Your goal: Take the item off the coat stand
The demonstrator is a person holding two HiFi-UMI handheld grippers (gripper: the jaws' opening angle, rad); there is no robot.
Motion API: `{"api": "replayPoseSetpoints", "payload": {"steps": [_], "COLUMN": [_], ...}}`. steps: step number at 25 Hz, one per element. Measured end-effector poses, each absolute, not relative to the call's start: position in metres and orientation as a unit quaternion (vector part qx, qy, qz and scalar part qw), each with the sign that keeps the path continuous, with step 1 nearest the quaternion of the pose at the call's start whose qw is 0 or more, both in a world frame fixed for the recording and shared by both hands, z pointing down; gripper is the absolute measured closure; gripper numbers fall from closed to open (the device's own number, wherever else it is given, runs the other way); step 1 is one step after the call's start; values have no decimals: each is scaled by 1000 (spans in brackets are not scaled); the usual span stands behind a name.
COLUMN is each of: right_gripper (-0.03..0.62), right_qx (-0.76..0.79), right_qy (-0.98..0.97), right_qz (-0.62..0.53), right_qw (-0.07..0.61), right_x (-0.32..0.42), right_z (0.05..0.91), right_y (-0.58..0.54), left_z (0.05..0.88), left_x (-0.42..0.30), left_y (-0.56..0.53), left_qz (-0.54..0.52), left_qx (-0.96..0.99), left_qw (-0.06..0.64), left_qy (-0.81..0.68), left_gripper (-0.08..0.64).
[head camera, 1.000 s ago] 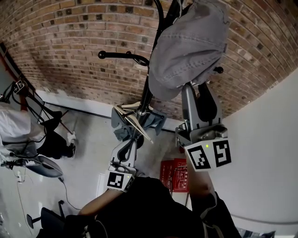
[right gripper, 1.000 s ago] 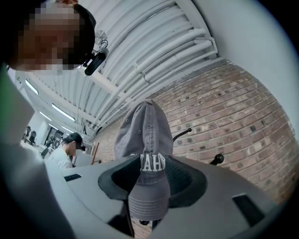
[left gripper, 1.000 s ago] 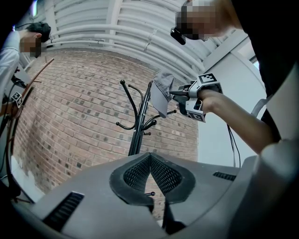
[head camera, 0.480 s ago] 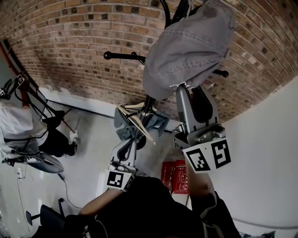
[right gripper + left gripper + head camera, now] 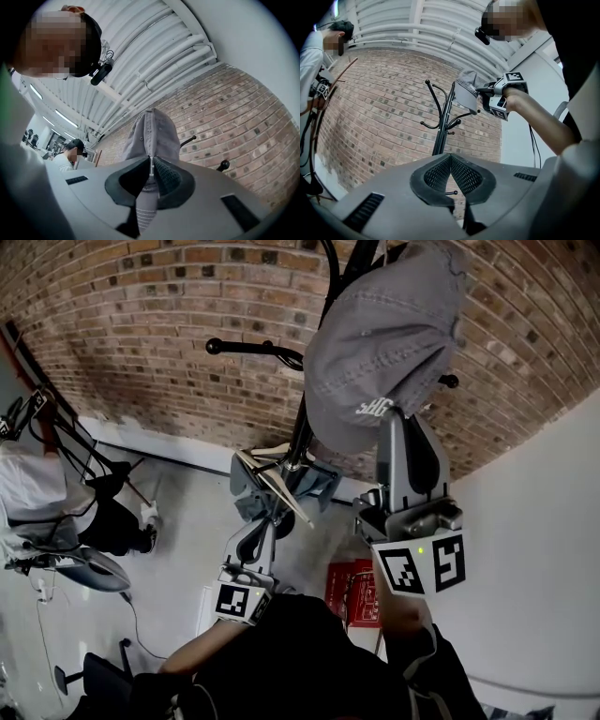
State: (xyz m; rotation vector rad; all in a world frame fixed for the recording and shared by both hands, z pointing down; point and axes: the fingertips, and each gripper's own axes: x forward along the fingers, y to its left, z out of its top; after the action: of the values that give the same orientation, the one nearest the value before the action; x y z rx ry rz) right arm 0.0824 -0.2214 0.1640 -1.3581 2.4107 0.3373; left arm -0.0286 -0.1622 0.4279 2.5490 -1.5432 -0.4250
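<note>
A grey cap [image 5: 384, 343] hangs on the top of a black coat stand [image 5: 298, 427] in front of a brick wall. My right gripper [image 5: 396, 420] reaches up to the cap's lower edge. In the right gripper view its jaws [image 5: 151, 164] are closing, and the cap's [image 5: 152, 133] brim is pinched edge-on between the pads. My left gripper [image 5: 277, 486] is held lower, beside the stand's pole, shut with nothing in it. The left gripper view shows its pads [image 5: 450, 157] meeting, and beyond them the stand [image 5: 440, 136], the cap [image 5: 465, 93] and my right gripper [image 5: 485, 91].
The stand's free hooks [image 5: 246, 350] stick out to the left, and another knob [image 5: 222, 165] is on the right. A white wall [image 5: 534, 549] closes in on the right. A person [image 5: 47, 512] sits by a tripod at the far left. A red thing [image 5: 354, 592] lies on the floor.
My right gripper has moved right and up under the cap and its jaws have come together on the brim. The cap has swung, so white lettering now shows. The left gripper has stayed put.
</note>
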Motion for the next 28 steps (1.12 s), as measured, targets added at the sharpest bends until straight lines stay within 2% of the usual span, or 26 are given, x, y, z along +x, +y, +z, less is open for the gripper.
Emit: {"api": "replayPoseSetpoints", "payload": {"steps": [11, 28], "right_gripper": [557, 558], "right_qx": [-491, -481], "right_qy": [821, 794], "right_qz": [170, 218], "right_qw": [237, 302], "right_x": [102, 117], "right_z": [137, 111], "right_y": [-192, -159], "left_z": [450, 445], "left_x": [-27, -26], "left_y": [-148, -137], "left_qz": [-115, -117], "left_qx": [849, 853], "left_qw": [85, 77], "left_qy": [-508, -503], "left_gripper": [543, 543]}}
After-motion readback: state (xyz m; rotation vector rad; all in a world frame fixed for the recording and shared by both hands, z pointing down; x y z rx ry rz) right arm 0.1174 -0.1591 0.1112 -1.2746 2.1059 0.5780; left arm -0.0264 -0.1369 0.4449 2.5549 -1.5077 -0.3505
